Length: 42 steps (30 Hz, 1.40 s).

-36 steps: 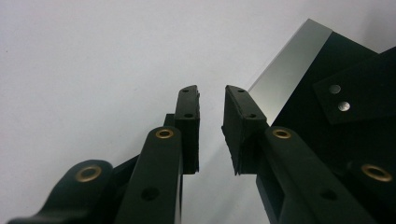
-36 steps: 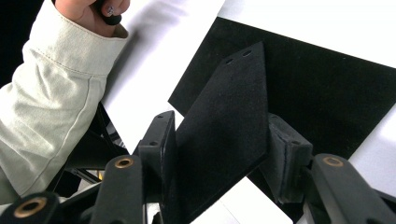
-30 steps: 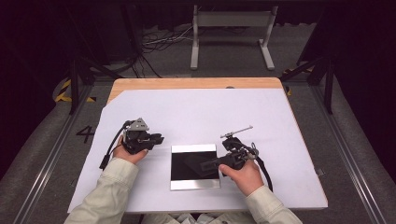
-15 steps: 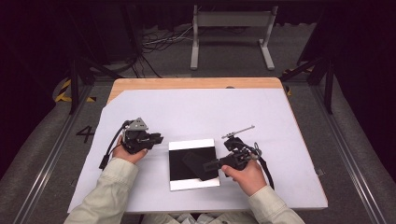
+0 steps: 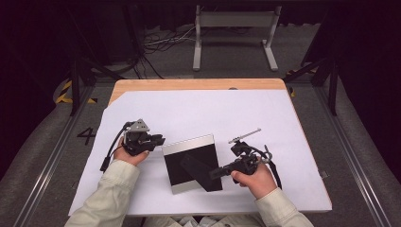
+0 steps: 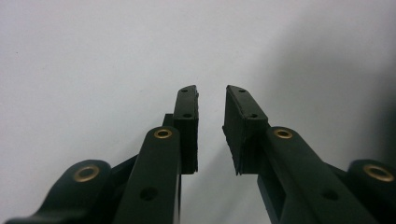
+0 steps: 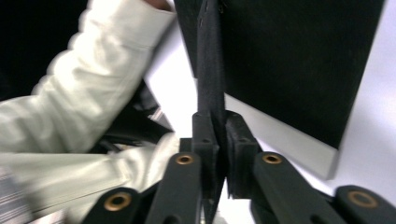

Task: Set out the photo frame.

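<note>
A black photo frame (image 5: 189, 161) with a silver border lies back-up on the white sheet (image 5: 198, 113), skewed. Its thin black stand flap (image 5: 198, 169) sticks out toward the right hand. My right gripper (image 5: 216, 173) has just been closing, and its pads now press on this flap. In the right gripper view the flap (image 7: 208, 70) runs edge-on up from my right gripper (image 7: 222, 154), with the frame's black back (image 7: 299, 60) beside it. My left gripper (image 5: 158, 139) rests just left of the frame. In the left gripper view my left gripper (image 6: 210, 126) stands open over bare white sheet.
The white sheet covers a wooden table (image 5: 198, 84) whose far edge shows. Pale sleeves (image 5: 111, 189) come in from the bottom. A metal stand (image 5: 234, 35) and cables lie on the dark floor beyond. Rails run along both sides.
The frame has swung out of square with the table, its top edge now slanting. The right gripper's jaws have closed onto the stand flap. The left hand has stayed put.
</note>
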{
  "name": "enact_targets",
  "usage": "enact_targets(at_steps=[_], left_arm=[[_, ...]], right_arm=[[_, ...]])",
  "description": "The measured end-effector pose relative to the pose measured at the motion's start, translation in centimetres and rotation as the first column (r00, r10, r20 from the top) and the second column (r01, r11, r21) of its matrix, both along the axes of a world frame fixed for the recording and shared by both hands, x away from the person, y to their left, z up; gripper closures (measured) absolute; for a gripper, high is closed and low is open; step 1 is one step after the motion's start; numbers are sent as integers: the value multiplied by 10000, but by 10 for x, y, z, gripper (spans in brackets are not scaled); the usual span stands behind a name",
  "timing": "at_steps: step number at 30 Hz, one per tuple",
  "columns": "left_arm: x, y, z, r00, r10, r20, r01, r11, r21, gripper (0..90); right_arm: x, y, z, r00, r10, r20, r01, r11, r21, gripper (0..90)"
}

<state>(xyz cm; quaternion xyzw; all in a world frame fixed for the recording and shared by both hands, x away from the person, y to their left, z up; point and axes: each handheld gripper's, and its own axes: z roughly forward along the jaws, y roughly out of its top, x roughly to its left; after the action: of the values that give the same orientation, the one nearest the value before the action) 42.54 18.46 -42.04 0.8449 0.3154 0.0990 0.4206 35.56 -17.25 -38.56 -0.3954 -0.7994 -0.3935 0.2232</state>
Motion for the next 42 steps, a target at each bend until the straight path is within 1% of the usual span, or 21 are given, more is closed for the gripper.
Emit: enact_targets(at_steps=[1, 7, 8, 14, 16, 18, 20, 23, 25, 26, 27, 28, 29, 30, 31, 34, 37, 38, 39, 41, 42], left_arm=[[0, 0, 0, 10000, 3, -1, -3, 10000, 1, 753], [0, 0, 0, 10000, -10, 32, 10, 10000, 8, 752], [0, 0, 0, 10000, -13, 20, 13, 10000, -3, 752], [0, -1, -1, 10000, -29, -18, 29, 10000, -6, 751], [0, -1, -1, 10000, -18, -11, 18, 10000, -16, 751], [0, -1, 0, 10000, -8, -3, 8, 10000, -8, 751], [0, -1, 0, 10000, -22, 4, 22, 10000, -33, 751], [0, -1, 0, 10000, -29, 15, 29, 10000, -37, 752], [0, -1, 0, 10000, -32, 2, 32, 10000, -21, 752], [0, -1, 0, 10000, -32, 2, 32, 10000, -21, 752], [0, -1, 0, 10000, -38, 6, 38, 10000, -20, 752], [0, -1, 0, 10000, -37, 12, 37, 10000, -31, 752], [0, -1, 0, 10000, -36, 17, 36, 10000, -33, 752], [0, -1, 0, 10000, -36, 17, 36, 10000, -33, 752], [0, -1, 0, 10000, -42, 17, 42, 10000, -33, 752], [0, -1, 0, 10000, -50, 18, 50, 10000, -28, 752], [0, -1, 0, 10000, -31, 7, 31, 10000, -39, 752], [0, -1, 0, 10000, -31, 7, 31, 10000, -39, 753], [0, -1, 0, 10000, -53, 80, 53, 10000, -29, 753], [0, -1, 0, 9999, -60, 102, 60, 10000, -9, 752], [0, -1, 0, 9999, -57, 84, 58, 10000, -32, 752]], right_arm=[[0, 0, 1, 10000, 71, -31, -71, 9998, 174, 864], [-2, -1, 5, 9999, -33, 148, 27, 9991, 431, 873], [-4, -3, 10, 9982, -230, 552, 201, 9984, 521, 875], [-5, -8, 16, 9858, -867, 1436, 815, 9958, 420, 876], [-6, -9, 17, 9767, -1118, 1834, 1061, 9935, 411, 876], [-7, -10, 20, 9583, -1350, 2518, 1316, 9908, 302, 875], [-8, -11, 21, 9414, -1577, 2983, 1534, 9874, 377, 876], [-9, -13, 22, 9200, -1806, 3477, 1782, 9832, 392, 875], [-10, -13, 22, 9023, -1927, 3857, 1965, 9800, 300, 876], [-10, -13, 22, 9023, -1927, 3857, 1965, 9800, 300, 876], [-10, -14, 21, 8960, -1995, 3966, 2048, 9784, 294, 876], [-10, -15, 21, 8839, -2111, 4173, 2163, 9757, 355, 876], [-10, -16, 21, 8790, -2147, 4258, 2207, 9747, 358, 876], [-10, -16, 21, 8790, -2147, 4258, 2207, 9747, 358, 876], [-10, -17, 21, 8679, -2238, 4436, 2303, 9723, 400, 876], [-9, -19, 21, 8560, -2322, 4618, 2394, 9699, 439, 876], [-10, -19, 19, 8353, -2299, 4995, 2467, 9685, 331, 875], [-10, -19, 19, 8353, -2299, 4995, 2467, 9685, 331, 875], [-10, -20, 18, 8262, -2250, 5165, 2492, 9682, 231, 875], [-10, -21, 16, 8188, -2174, 5313, 2544, 9671, 36, 874], [-9, -22, 16, 8204, -2157, 5295, 2523, 9676, 33, 874]])
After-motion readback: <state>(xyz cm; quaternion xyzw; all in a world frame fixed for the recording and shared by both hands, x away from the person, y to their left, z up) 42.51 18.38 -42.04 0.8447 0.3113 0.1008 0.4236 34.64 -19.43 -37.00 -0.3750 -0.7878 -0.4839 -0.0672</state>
